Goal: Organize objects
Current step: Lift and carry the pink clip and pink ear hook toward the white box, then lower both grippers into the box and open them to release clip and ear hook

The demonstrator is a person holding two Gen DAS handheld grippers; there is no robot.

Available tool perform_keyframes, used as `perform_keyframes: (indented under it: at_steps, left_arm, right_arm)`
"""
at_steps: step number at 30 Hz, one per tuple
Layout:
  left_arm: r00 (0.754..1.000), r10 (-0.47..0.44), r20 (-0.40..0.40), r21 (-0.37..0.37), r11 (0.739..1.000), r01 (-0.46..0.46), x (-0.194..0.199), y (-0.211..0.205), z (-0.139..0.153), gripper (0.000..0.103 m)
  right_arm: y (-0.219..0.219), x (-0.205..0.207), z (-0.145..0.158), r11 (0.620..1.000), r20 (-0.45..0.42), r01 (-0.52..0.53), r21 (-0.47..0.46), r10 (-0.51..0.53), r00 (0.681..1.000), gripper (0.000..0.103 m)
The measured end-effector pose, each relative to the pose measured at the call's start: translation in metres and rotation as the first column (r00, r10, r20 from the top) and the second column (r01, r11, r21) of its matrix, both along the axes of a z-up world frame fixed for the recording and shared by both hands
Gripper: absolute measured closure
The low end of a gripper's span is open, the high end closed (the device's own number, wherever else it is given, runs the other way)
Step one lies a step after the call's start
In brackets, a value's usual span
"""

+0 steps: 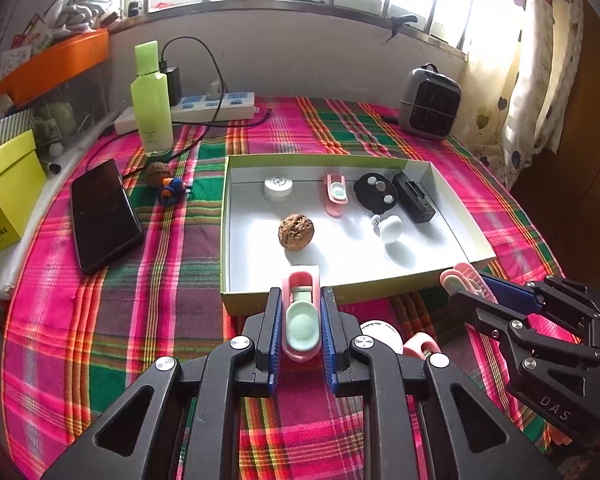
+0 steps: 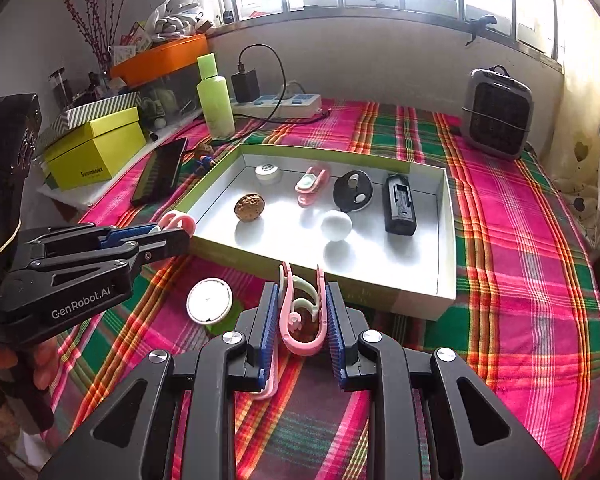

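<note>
My left gripper (image 1: 301,294) is shut on a pink clip with a mint-green pad (image 1: 301,322), held just short of the near wall of the white tray (image 1: 380,292). My right gripper (image 2: 301,288) is shut on a second pink clip (image 2: 300,340), seen edge-on, also just in front of the tray (image 2: 420,300). Each gripper shows in the other's view: the right gripper (image 1: 470,288) and the left gripper (image 2: 172,232). Inside the tray lie a walnut (image 1: 296,231), a white disc (image 1: 278,187), a third pink clip (image 1: 336,194), a black round piece (image 1: 375,192), a black block (image 1: 414,197) and a white knob (image 1: 390,229).
On the plaid cloth near me lie a white round disc (image 2: 209,301) and another pink clip (image 1: 420,346). Left of the tray are a phone (image 1: 102,216), a second walnut (image 1: 158,174), a green bottle (image 1: 152,108) and a yellow box (image 1: 4,192). A small heater (image 1: 430,106) stands behind.
</note>
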State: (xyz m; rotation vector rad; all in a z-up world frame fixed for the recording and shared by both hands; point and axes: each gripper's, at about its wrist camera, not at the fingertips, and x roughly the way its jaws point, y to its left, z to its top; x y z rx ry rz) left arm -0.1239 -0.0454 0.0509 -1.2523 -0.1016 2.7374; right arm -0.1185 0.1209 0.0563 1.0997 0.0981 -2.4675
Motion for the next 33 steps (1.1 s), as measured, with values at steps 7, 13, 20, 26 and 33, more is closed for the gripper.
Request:
perform_keyframes:
  at_steps: [7,13,20,26,33]
  left_arm:
    - [1.0,0.0,-0.001,0.003,1.0,0.0,-0.019,-0.003,0.003,0.087]
    - [1.0,0.01,0.006,-0.002,1.0,-0.01,-0.032,-0.006,0.001,0.087]
    - [1.0,0.015,0.018,-0.002,1.0,-0.015,-0.048,-0.008,-0.003,0.087]
    - [1.0,0.003,0.027,-0.005,1.0,-0.003,-0.064,-0.006,-0.005,0.087]
    - [0.999,0.005,0.039,-0.013,1.0,-0.004,-0.081,-0.005,-0.01,0.087]
  right_arm:
    - [-0.008,-0.019,0.002,1.0,0.004,-0.001,-0.008,0.001,1.0,0.079]
    - [-0.011,-0.032,0.001,1.0,0.009,-0.002,-0.006,0.002,1.0,0.079]
    - [-0.019,-0.047,-0.005,1.0,0.026,-0.006,0.002,0.006,1.0,0.079]
    - [-0.029,-0.06,-0.011,1.0,0.04,-0.015,0.008,0.014,0.999,0.079]
    - [-0.037,-0.073,-0.022,1.0,0.068,-0.023,0.021,0.022,0.997,0.079]
